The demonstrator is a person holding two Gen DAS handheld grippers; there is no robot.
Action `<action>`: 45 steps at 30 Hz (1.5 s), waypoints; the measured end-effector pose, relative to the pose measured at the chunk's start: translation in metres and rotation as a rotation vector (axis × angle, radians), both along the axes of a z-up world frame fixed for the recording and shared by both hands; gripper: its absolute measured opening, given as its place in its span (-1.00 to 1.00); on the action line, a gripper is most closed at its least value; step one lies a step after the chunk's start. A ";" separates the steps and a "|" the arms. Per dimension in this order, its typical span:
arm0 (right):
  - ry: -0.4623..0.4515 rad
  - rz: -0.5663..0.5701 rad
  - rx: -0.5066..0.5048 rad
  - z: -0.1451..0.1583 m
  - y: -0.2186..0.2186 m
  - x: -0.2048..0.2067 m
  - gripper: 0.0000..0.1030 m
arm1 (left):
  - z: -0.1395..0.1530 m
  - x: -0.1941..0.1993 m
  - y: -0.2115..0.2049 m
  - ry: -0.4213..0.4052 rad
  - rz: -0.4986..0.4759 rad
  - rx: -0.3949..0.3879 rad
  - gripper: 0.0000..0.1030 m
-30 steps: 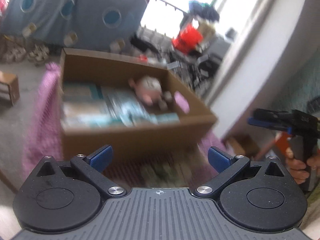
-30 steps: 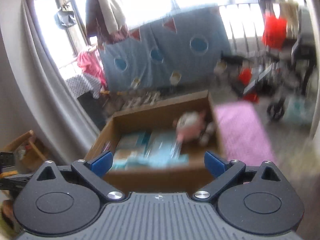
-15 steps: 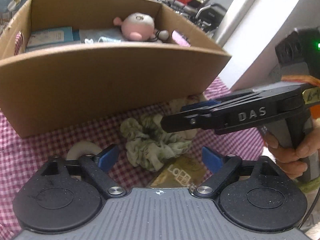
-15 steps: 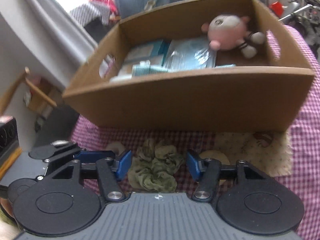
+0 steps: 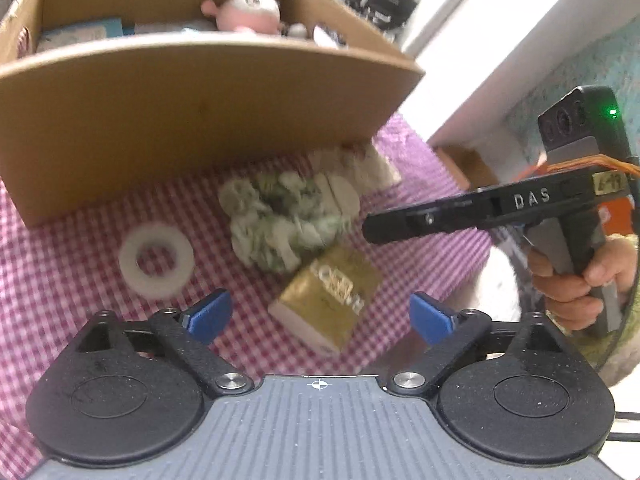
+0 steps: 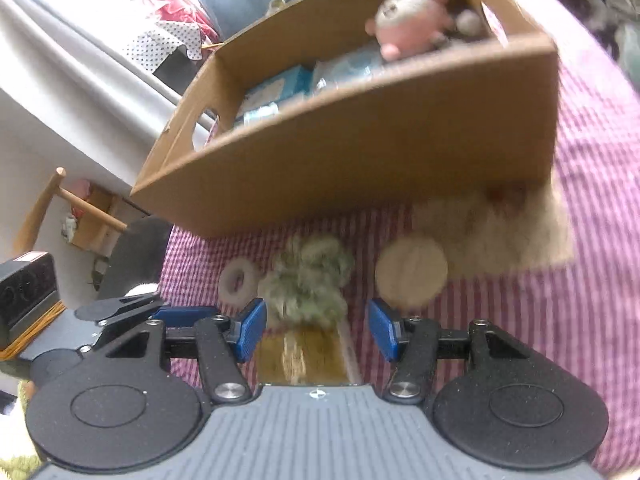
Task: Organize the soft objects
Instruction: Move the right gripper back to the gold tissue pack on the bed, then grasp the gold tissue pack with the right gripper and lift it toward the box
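Looking along our left gripper [image 5: 320, 314], we saw its jaws, just reopened, standing wide with nothing between them. Ahead on the checked cloth [image 5: 72, 280], from left to right, lay a white foam ring [image 5: 157, 260], a green scrunchie [image 5: 280, 220] and a gold packet [image 5: 332, 296], all before the cardboard box [image 5: 192, 108]. Our right gripper [image 6: 318, 330] hovered half-open above the scrunchie [image 6: 308, 280], gripping nothing.

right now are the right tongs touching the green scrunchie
Apart. In the right wrist view the right tongs stand open, a strip of checked cloth showing between each blue pad and the green scrunchie, which lies just beyond the tips.
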State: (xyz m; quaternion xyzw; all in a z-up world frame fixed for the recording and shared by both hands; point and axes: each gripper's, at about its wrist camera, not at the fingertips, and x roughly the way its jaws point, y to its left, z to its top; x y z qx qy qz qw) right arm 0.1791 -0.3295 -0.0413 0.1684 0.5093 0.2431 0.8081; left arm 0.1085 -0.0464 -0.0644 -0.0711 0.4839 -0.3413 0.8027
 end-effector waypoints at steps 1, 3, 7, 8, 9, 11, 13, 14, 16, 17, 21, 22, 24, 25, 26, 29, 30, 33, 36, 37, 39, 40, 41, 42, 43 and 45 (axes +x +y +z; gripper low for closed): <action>0.010 0.002 -0.002 -0.005 0.001 -0.003 0.16 | -0.002 -0.002 -0.004 0.000 -0.013 0.012 0.77; 0.019 0.013 -0.015 -0.013 0.006 -0.006 0.15 | -0.003 -0.006 -0.012 -0.021 -0.044 0.039 0.75; 0.027 0.022 -0.046 -0.024 0.012 -0.005 0.16 | -0.008 -0.013 -0.032 -0.056 -0.092 0.140 0.48; 0.029 0.021 -0.051 -0.026 0.013 -0.006 0.15 | -0.010 -0.016 -0.036 -0.064 -0.094 0.163 0.44; 0.030 0.022 -0.057 -0.028 0.013 -0.005 0.15 | -0.012 -0.018 -0.040 -0.077 -0.099 0.183 0.43; 0.018 0.024 -0.069 -0.029 0.015 -0.007 0.15 | -0.015 -0.021 -0.046 -0.111 -0.108 0.232 0.30; 0.002 0.028 -0.083 -0.030 0.018 -0.007 0.14 | -0.019 -0.022 -0.053 -0.142 -0.112 0.262 0.26; -0.005 0.029 -0.086 -0.030 0.020 -0.007 0.13 | -0.020 -0.024 -0.055 -0.159 -0.115 0.273 0.25; -0.014 0.035 -0.082 -0.032 0.023 -0.009 0.04 | -0.021 -0.027 -0.060 -0.190 -0.118 0.290 0.18; -0.014 0.036 -0.076 -0.033 0.024 -0.009 0.00 | -0.022 -0.028 -0.062 -0.199 -0.113 0.299 0.17; -0.026 0.023 -0.090 -0.029 0.029 -0.011 -0.03 | -0.021 -0.028 -0.062 -0.178 -0.096 0.273 0.15; -0.024 0.021 -0.088 -0.027 0.029 -0.013 -0.04 | -0.020 -0.030 -0.060 -0.174 -0.093 0.263 0.15; -0.022 0.019 -0.084 -0.023 0.029 -0.018 -0.04 | -0.016 -0.035 -0.053 -0.174 -0.086 0.251 0.15; -0.023 0.018 -0.083 -0.020 0.030 -0.021 -0.04 | -0.012 -0.039 -0.051 -0.178 -0.083 0.248 0.15; -0.026 0.018 -0.080 -0.017 0.031 -0.024 -0.04 | -0.008 -0.042 -0.049 -0.185 -0.078 0.247 0.15; -0.039 0.015 -0.064 -0.007 0.036 -0.031 -0.04 | 0.006 -0.050 -0.041 -0.210 -0.062 0.243 0.15; -0.045 0.015 -0.059 -0.004 0.038 -0.034 -0.04 | 0.010 -0.052 -0.038 -0.216 -0.056 0.240 0.15; -0.074 0.015 -0.039 0.010 0.044 -0.039 -0.04 | 0.025 -0.057 -0.030 -0.245 -0.025 0.224 0.15; -0.124 0.015 -0.028 0.029 0.051 -0.040 -0.04 | 0.043 -0.060 -0.022 -0.302 0.008 0.208 0.15; -0.148 0.015 -0.025 0.036 0.052 -0.040 -0.04 | 0.052 -0.060 -0.021 -0.328 0.017 0.202 0.15; -0.202 0.016 -0.021 0.054 0.053 -0.039 -0.04 | 0.066 -0.057 -0.019 -0.371 0.026 0.192 0.15; -0.220 0.017 -0.019 0.061 0.053 -0.038 -0.04 | 0.075 -0.053 -0.020 -0.397 0.030 0.188 0.15; -0.241 0.016 -0.014 0.068 0.051 -0.037 -0.04 | 0.081 -0.049 -0.020 -0.413 0.031 0.187 0.15; -0.262 0.017 -0.013 0.074 0.049 -0.033 -0.04 | 0.088 -0.044 -0.022 -0.429 0.032 0.183 0.15; -0.284 0.015 -0.012 0.083 0.047 -0.029 -0.04 | 0.096 -0.038 -0.024 -0.451 0.031 0.176 0.15; -0.324 0.009 -0.018 0.099 0.043 -0.019 -0.04 | 0.108 -0.024 -0.030 -0.485 0.025 0.172 0.15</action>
